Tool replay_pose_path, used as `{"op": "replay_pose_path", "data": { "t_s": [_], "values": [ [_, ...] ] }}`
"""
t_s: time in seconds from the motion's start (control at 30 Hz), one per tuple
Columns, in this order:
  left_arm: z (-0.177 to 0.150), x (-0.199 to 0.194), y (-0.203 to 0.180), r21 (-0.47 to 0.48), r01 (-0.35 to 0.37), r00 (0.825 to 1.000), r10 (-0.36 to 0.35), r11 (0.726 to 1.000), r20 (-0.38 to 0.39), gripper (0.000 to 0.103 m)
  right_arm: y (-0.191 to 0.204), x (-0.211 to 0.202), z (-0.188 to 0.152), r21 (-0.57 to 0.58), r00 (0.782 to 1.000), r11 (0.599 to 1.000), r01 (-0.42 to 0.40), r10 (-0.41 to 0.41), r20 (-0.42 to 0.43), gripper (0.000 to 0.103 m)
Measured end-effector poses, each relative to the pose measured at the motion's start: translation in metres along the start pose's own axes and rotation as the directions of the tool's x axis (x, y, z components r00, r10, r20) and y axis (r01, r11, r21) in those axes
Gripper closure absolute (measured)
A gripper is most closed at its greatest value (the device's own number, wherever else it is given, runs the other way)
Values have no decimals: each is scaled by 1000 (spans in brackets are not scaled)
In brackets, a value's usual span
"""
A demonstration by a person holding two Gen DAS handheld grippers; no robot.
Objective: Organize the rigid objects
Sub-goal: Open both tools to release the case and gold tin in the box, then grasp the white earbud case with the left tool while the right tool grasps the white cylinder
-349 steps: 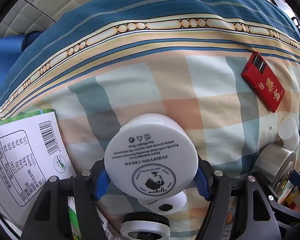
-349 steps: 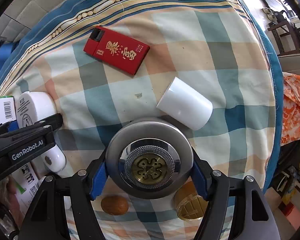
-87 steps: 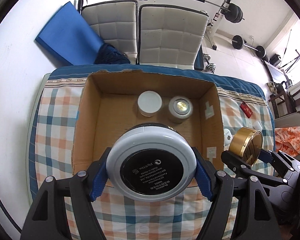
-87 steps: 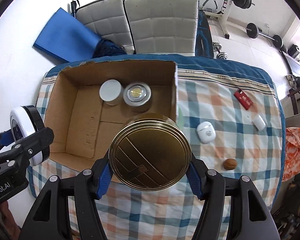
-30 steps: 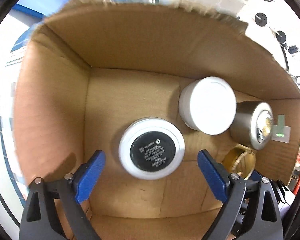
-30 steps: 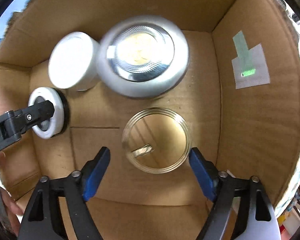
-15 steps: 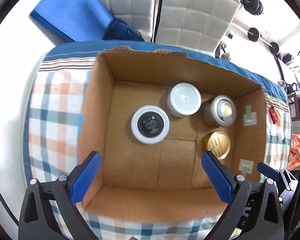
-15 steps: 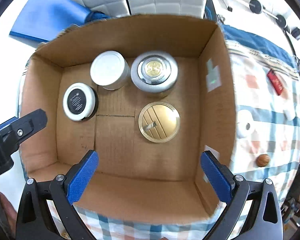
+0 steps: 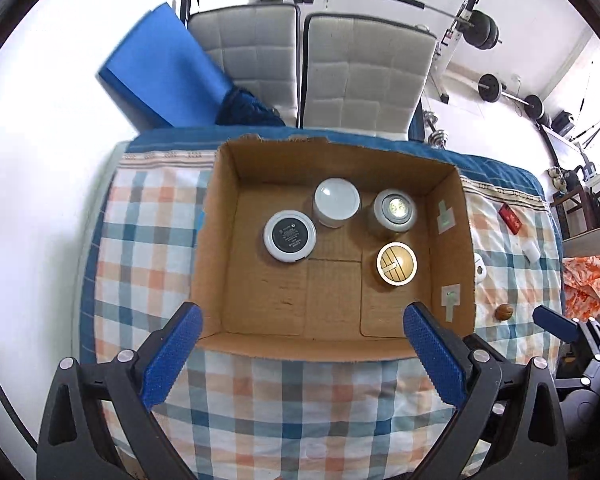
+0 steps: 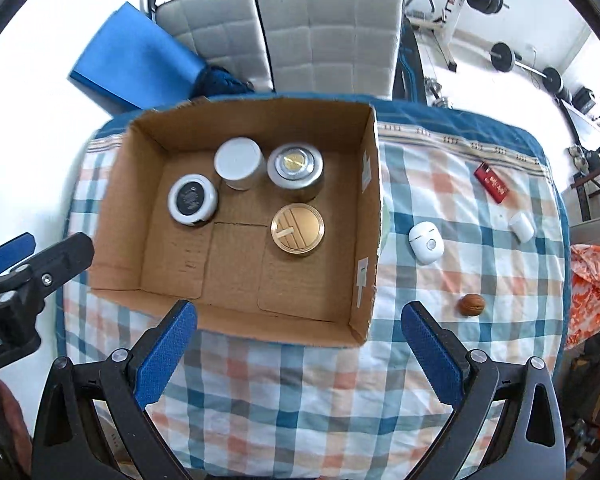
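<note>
An open cardboard box (image 9: 216, 240) (image 10: 370, 208) stands on the checked cloth. Inside it are a white jar with a black label (image 9: 289, 236) (image 10: 192, 199), a plain white jar (image 9: 337, 201) (image 10: 238, 162), a silver tin (image 9: 395, 209) (image 10: 296, 170) and a gold tin (image 9: 397, 264) (image 10: 297, 229). My left gripper (image 9: 300, 356) is open and empty, high above the box's near edge. My right gripper (image 10: 298, 354) is also open and empty, above the near edge.
On the cloth right of the box lie a white earbud case (image 10: 426, 242), a walnut (image 10: 472, 305) (image 9: 504, 312), a small white bottle (image 10: 521, 227) and a red packet (image 10: 492, 187) (image 9: 510, 218). Two padded chairs (image 10: 328, 32), a blue mat (image 10: 136, 60) and weights stand behind the table.
Both grippers have let go of their jars inside the box and pulled up and back. The black-labelled jar and the gold tin now stand in the box.
</note>
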State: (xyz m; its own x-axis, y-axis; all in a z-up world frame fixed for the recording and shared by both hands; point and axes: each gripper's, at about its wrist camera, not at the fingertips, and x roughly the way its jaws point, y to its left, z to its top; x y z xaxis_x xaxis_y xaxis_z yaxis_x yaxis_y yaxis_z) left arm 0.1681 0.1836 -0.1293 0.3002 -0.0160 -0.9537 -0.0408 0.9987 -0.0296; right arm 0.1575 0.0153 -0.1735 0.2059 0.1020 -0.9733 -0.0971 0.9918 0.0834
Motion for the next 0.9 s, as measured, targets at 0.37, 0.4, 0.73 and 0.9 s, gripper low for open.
{"op": "replay_pose_path", "data": {
  "t_s": [0.37,0.4,0.73,0.9],
  "values": [
    [-15,-33,-19,-3,2,999,-2,1000,34,0,-16,-43,-15,2,998,999,-51,51,41,0],
    [-15,-34,-23,0,2,999,-2,1000,33,0,-20,-43,-16,3,998,999,-52,52,40,0],
    [-12,-15,-121,108,84,996,-85,991,0,0,-126,-47,-34,149,1000,989,-5,2,18,0],
    [-1,25,-197,179,133,990,-124,975,-63,0,-214,-39,-35,263,997,961,80,-82,-3,0]
  ]
}}
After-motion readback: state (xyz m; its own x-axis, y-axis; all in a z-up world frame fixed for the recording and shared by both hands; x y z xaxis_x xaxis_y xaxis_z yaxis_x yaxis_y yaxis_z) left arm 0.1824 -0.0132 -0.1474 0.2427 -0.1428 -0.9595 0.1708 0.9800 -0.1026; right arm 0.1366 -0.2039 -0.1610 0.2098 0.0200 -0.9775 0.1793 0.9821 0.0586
